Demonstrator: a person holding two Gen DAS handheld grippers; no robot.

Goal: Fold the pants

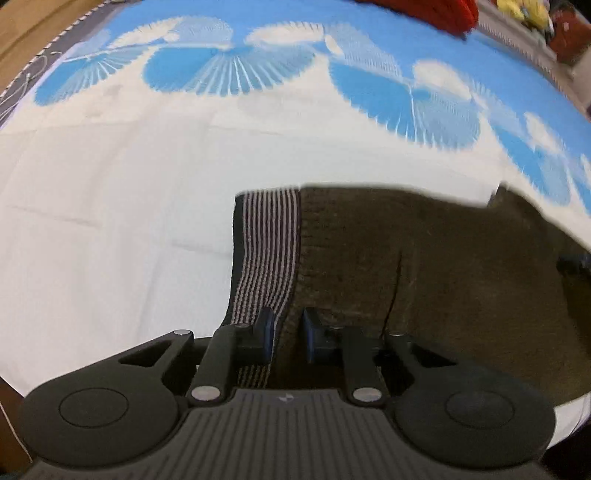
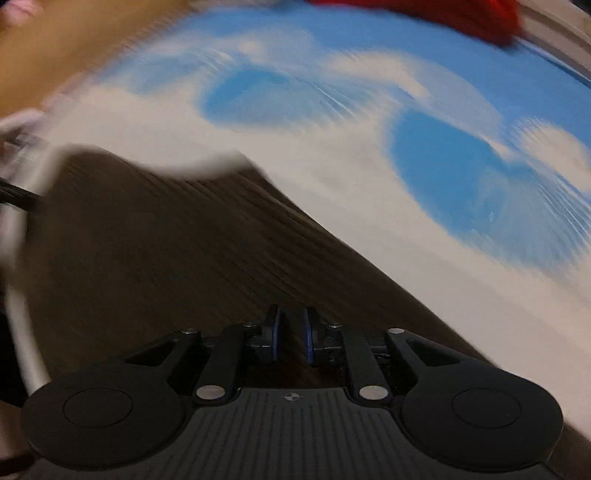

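Left wrist view: dark brown pants (image 1: 406, 266) lie in the lower right of the frame on a white sheet with a blue fan print (image 1: 110, 229). A striped grey-and-dark waistband (image 1: 262, 254) runs down the garment's left edge toward the left gripper (image 1: 288, 338). Its fingers (image 1: 266, 334) stand narrow, with fabric at the waistband seam bunched between the blue pads; grip on the pants looks likely, pads close against the cloth. A red cloth item (image 1: 436, 13) sits at the top edge, right of centre, well apart from the pants.

Right wrist view: heavy motion blur. The pants (image 2: 177, 258) fill the lower left and centre of the frame as a dark ribbed sweep running diagonally to the lower right. The right gripper (image 2: 293, 338) sits over this fabric, fingers (image 2: 275, 336) drawn narrow with dark cloth in the small gap between the pads; they appear to pinch it. The printed sheet (image 2: 369, 206) takes up the upper right, with the red item (image 2: 461, 14) at the top edge.
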